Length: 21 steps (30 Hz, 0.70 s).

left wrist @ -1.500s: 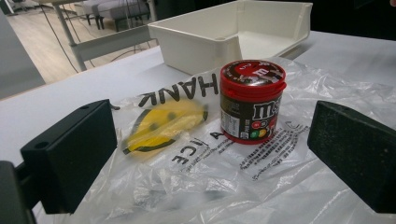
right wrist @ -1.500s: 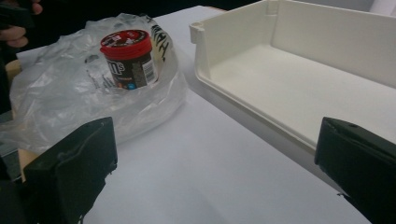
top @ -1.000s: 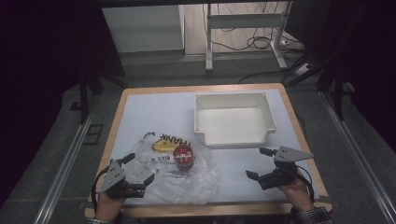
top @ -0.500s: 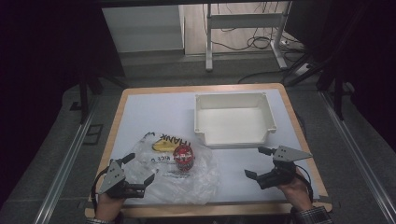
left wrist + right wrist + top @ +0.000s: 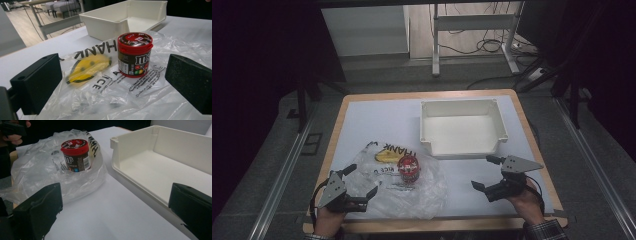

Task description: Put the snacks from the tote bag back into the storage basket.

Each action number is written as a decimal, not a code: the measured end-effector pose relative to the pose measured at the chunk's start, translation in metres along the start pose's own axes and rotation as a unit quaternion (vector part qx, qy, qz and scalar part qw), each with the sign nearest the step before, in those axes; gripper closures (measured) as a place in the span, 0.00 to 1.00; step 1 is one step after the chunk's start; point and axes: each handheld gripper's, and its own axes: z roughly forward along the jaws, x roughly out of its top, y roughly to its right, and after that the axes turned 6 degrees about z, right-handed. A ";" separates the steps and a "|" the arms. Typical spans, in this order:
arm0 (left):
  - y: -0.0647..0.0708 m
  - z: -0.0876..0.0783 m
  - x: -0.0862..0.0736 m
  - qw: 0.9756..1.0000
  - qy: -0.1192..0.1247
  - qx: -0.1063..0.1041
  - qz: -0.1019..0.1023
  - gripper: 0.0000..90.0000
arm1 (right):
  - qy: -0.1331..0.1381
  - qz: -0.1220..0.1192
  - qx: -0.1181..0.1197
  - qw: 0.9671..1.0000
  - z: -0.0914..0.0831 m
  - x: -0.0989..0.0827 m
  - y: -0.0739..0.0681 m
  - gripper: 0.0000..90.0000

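Red-lidded candy jar [image 5: 135, 53] upright on plastic bag [image 5: 105, 97], beyond spread left gripper [image 5: 112, 82] fingers.

Jar [image 5: 135, 54]: "m&m's" on side. Bag [image 5: 140, 95]: "HANK" upside down, "ICE", "A"; small print unreadable.

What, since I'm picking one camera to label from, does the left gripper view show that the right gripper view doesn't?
Left gripper view adds: the bag's yellow smiley print seen plainly, and floor and furniture legs behind the table.
Right gripper view adds: the person's other hand at top left.
Both: the red-lidded candy jar, the plastic bag, the white tray and wide-open black fingers.
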 end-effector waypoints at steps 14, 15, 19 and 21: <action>0.001 0.001 0.000 1.000 -0.001 -0.001 0.000 0.01 | -0.002 -0.007 0.014 1.000 0.005 0.003 -0.003 0.00; 0.001 0.001 0.000 1.000 -0.001 -0.001 0.000 0.01 | -0.002 -0.007 0.014 1.000 0.005 0.003 -0.003 0.00; 0.001 0.001 0.000 1.000 -0.002 -0.001 0.002 0.01 | 0.005 0.008 0.035 0.999 0.009 0.006 -0.005 0.00; 0.001 0.001 0.000 1.000 -0.002 -0.001 0.002 0.01 | 0.004 0.006 0.035 0.999 0.010 0.007 -0.006 0.00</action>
